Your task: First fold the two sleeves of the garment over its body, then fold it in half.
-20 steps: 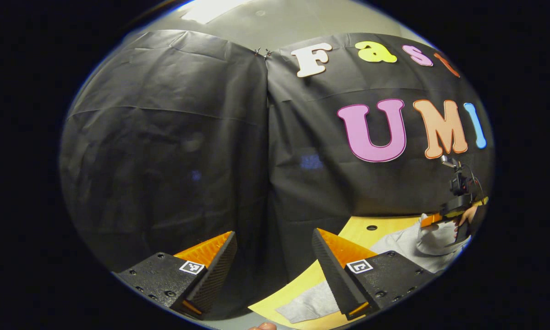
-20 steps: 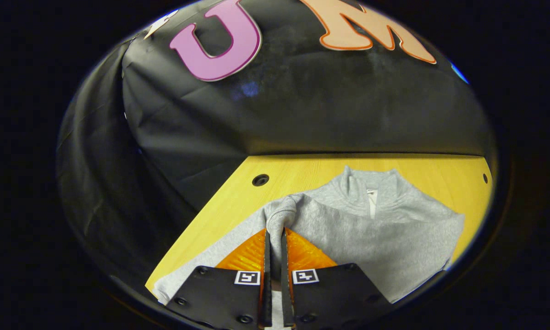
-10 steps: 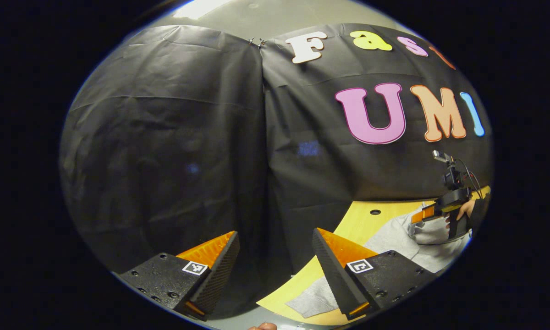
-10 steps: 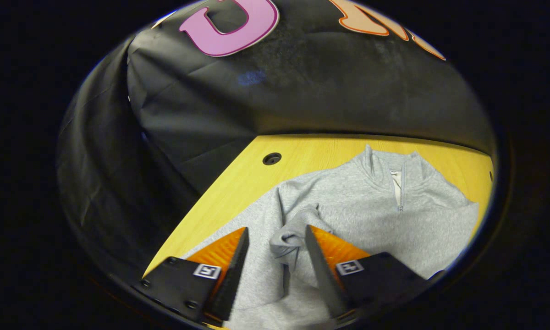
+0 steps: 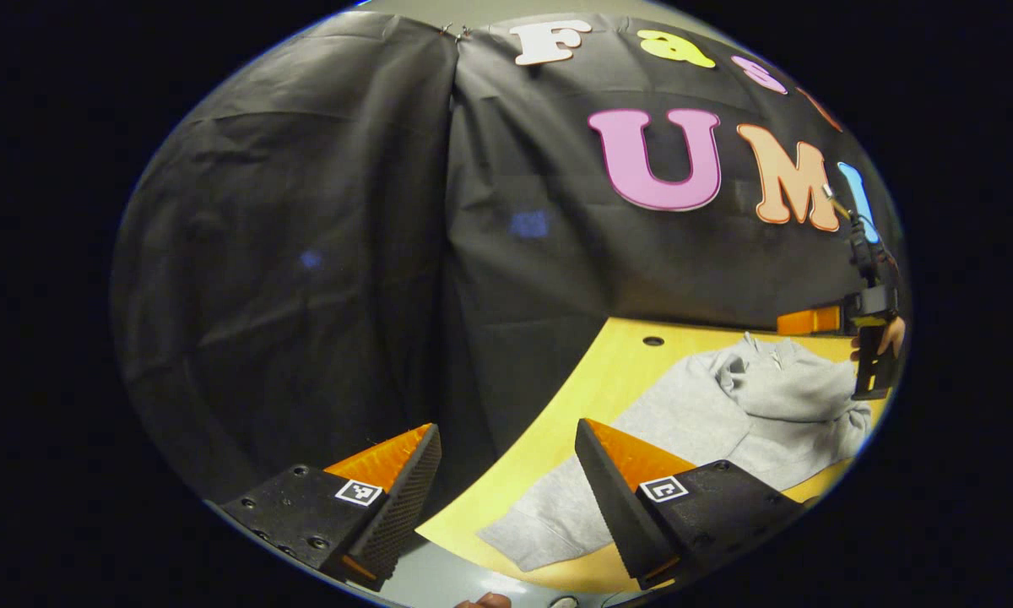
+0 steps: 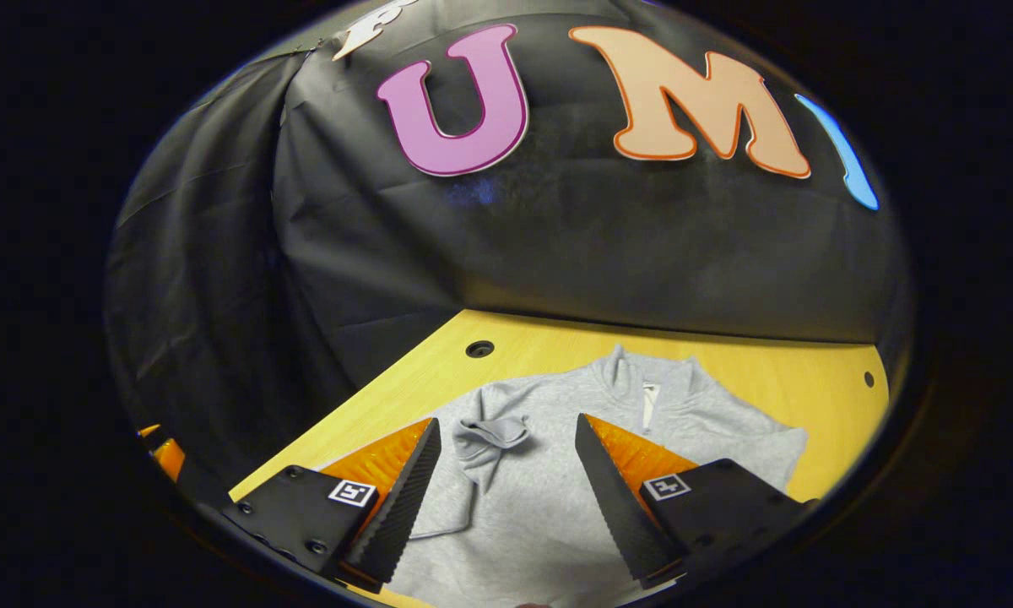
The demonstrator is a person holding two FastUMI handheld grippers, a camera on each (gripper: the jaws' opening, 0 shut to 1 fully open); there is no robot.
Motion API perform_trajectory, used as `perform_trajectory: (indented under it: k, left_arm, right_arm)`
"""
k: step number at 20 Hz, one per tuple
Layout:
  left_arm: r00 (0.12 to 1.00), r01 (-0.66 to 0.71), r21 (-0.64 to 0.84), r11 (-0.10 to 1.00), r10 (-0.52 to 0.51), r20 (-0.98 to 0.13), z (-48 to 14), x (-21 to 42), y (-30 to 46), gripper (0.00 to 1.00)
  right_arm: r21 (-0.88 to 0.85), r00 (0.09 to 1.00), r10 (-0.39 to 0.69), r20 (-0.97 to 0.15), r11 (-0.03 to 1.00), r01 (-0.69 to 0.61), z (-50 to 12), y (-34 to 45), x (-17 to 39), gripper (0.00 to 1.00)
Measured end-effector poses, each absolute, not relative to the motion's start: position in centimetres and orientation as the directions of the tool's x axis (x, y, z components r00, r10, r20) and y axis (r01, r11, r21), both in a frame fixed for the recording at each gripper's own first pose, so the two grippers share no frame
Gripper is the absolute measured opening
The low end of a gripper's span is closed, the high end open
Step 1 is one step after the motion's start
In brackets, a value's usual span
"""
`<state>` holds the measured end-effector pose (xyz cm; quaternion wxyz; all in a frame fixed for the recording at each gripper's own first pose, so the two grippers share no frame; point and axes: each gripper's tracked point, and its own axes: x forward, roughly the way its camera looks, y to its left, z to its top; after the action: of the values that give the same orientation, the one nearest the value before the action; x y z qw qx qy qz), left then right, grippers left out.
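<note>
A grey zip-collar sweatshirt [image 6: 557, 473] lies flat on the yellow wooden table [image 6: 405, 380]. One sleeve is folded onto its chest, the cuff [image 6: 494, 431] bunched up left of the collar [image 6: 650, 380]. My right gripper [image 6: 506, 435] hangs open above that cuff, nothing between its fingers. In the left gripper view the sweatshirt [image 5: 726, 414] lies at the lower right, its hem corner [image 5: 540, 528] near the table's front edge. My left gripper [image 5: 506, 439] is open and empty, off the table's left edge. The right gripper [image 5: 810, 321] shows far right, above the garment, held by a hand [image 5: 891, 338].
Black cloth walls close the booth at the back and left. The table has a round cable hole [image 6: 479, 349] near its back left and another hole [image 6: 869, 379] at the right. The table's left edge [image 5: 506, 473] runs diagonally beside my left gripper.
My right gripper opened, dropped the sleeve cuff onto the sweatshirt's chest, then lifted and drew back. My left gripper tilted down and swung toward the table, staying open.
</note>
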<state>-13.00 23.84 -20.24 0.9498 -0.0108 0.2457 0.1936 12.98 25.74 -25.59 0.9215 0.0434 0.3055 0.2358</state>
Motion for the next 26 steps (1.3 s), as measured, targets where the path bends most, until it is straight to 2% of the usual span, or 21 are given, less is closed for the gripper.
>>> perform_trajectory:
  k: [1,13,14,15,21,26]
  left_arm:
    - [0.795,-0.373,0.062,0.926,0.353,-0.494,-21.2,-13.2,23.6,0.94]
    - [0.664,-0.363,-0.023,0.932,0.241,-0.708,-32.2,-15.0,20.8,0.95]
    - [0.651,-0.373,-0.030,0.928,0.238,-0.721,-32.9,-15.3,20.7,0.95]
    - [0.641,-0.381,-0.035,0.924,0.237,-0.730,-33.4,-15.4,20.7,0.95]
    - [0.592,-0.402,-0.032,0.915,0.233,-0.772,-35.5,-16.4,20.7,0.96]
    - [0.590,-0.394,0.001,0.919,0.254,-0.767,-35.6,-16.2,20.7,0.95]
  right_arm:
    - [0.221,0.711,0.452,-0.539,0.890,-0.398,-25.2,24.8,12.7,0.98]
    - [0.160,0.783,0.323,-0.532,0.946,-0.282,-23.7,14.2,10.6,0.96]
    - [0.152,0.785,0.314,-0.534,0.949,-0.276,-23.7,13.6,10.5,0.99]
    - [0.142,0.788,0.304,-0.535,0.952,-0.271,-23.8,13.1,10.3,0.96]
    - [0.123,0.799,0.279,-0.533,0.959,-0.254,-23.4,11.3,9.8,0.99]
    - [0.116,0.816,0.263,-0.515,0.964,-0.237,-22.6,10.0,9.7,0.96]
